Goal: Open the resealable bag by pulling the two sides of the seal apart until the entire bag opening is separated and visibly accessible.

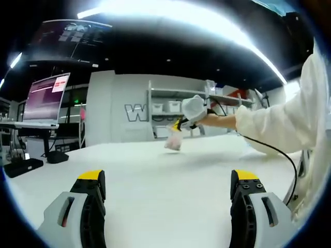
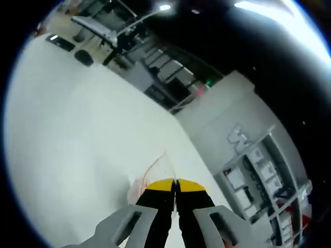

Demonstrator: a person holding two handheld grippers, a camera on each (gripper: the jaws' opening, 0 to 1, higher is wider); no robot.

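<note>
Resealable bag (image 1: 174,141) pinched in closed right tongs (image 2: 175,182), left tongs (image 1: 168,178) agape, well apart

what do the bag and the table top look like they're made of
Bag: looks like thin clear plastic film, pale and see-through with something pinkish inside, hanging limp from the right claw. Table top: smooth matte white surface, no grain or glare; possibly laminate, though a cloth cover can't be ruled out.

White table (image 1: 155,175), bare surface, spans the near field. Laptop (image 1: 45,99), screen lit, on a stand far left. Grey wall (image 1: 119,111) with large letters beyond the table. Shelving (image 1: 170,108) with white bins at far right.
</note>
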